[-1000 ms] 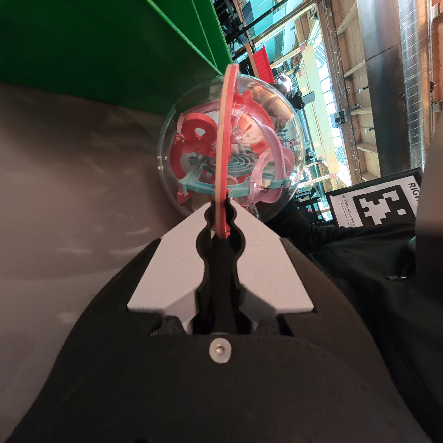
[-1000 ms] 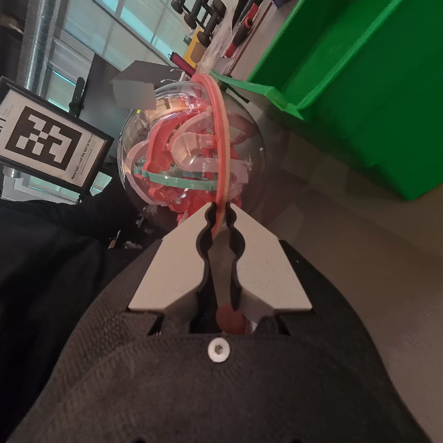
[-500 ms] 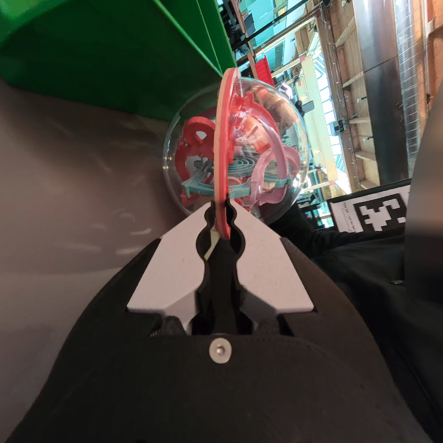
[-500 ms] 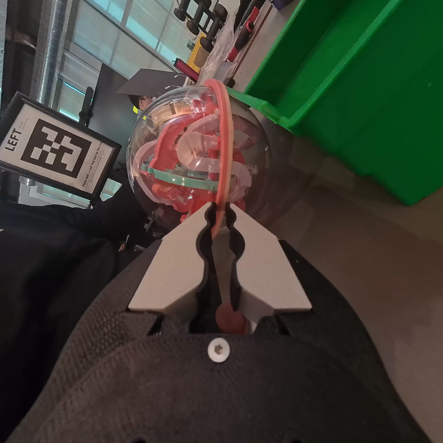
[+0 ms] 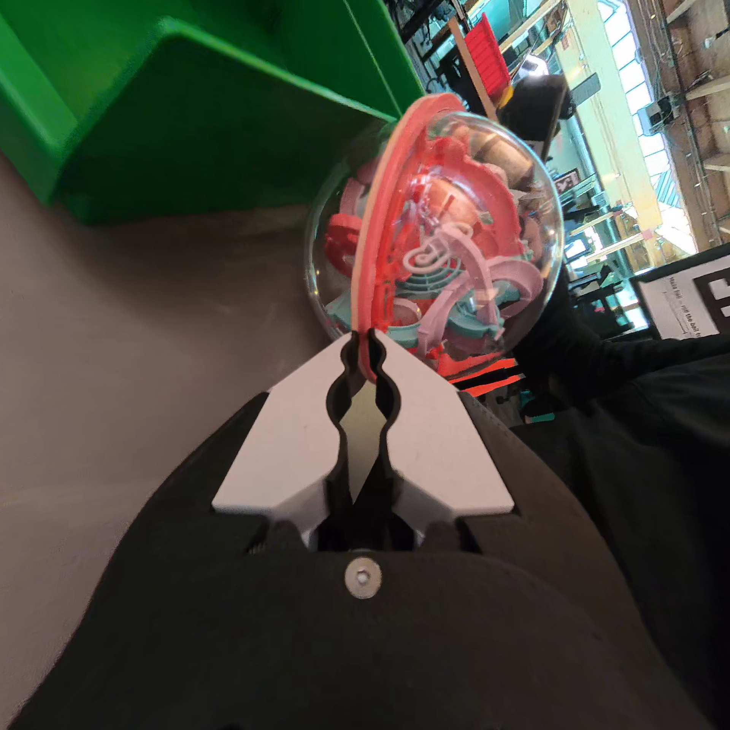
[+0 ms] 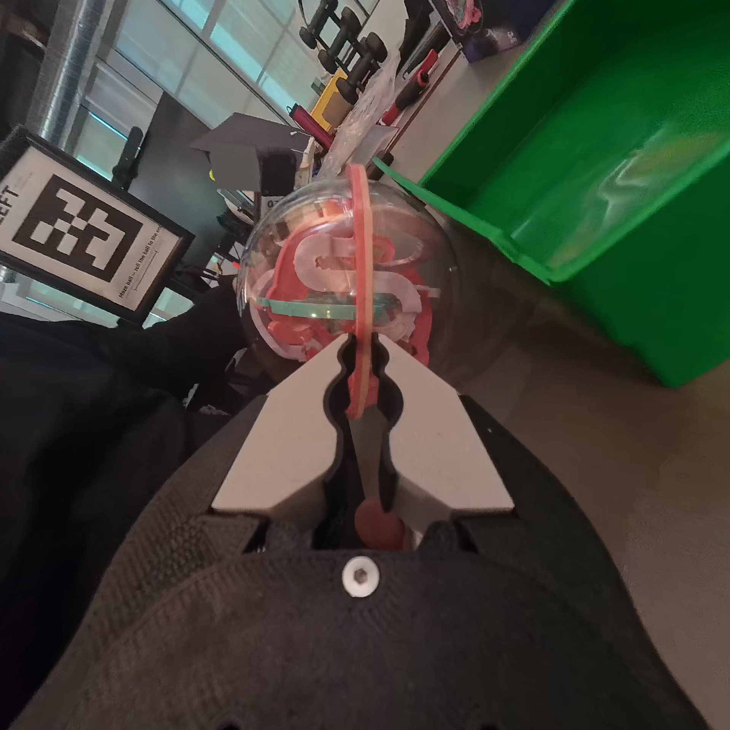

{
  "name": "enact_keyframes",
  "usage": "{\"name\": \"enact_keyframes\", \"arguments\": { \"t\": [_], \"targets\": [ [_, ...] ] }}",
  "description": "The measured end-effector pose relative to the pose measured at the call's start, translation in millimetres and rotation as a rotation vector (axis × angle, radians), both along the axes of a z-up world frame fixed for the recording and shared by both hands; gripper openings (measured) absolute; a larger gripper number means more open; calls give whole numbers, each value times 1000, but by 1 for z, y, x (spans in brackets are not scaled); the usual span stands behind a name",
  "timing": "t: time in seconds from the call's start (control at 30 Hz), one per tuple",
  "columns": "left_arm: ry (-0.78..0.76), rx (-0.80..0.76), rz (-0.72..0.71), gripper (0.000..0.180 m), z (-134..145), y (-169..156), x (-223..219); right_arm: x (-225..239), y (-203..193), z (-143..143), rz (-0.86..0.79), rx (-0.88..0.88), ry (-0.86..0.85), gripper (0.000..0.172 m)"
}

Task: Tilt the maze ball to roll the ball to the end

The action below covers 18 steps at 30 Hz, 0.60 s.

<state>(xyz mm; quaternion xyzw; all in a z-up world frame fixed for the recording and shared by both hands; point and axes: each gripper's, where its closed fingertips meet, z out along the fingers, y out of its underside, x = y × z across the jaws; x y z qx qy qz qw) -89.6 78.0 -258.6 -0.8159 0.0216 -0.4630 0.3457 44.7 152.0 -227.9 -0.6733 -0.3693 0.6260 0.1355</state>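
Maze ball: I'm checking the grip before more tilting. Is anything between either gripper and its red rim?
Nothing visible. The left gripper and right gripper each clamp the red rim of the maze ball directly.

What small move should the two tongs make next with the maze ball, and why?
Probably a slow, slight tilt with both grips kept closed. The left tongs and right tongs each pinch the red rim of the maze ball, held above the table; the small ball inside is not discernible.

One maze ball (image 5: pixel 430 245), two grippers (image 5: pixel 363 343) (image 6: pixel 362 339), one green bin (image 6: pixel 592 177), several dumbbells (image 6: pixel 347 51).
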Motion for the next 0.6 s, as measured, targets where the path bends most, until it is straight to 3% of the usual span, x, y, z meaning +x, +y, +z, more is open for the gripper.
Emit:
{"name": "enact_keyframes", "arguments": {
  "t": [0.6],
  "targets": [
    [-26, -64, 26, 3, -24, 5, 5, -9, -3, 24, -3, 86, 1, 6]
  ]
}}
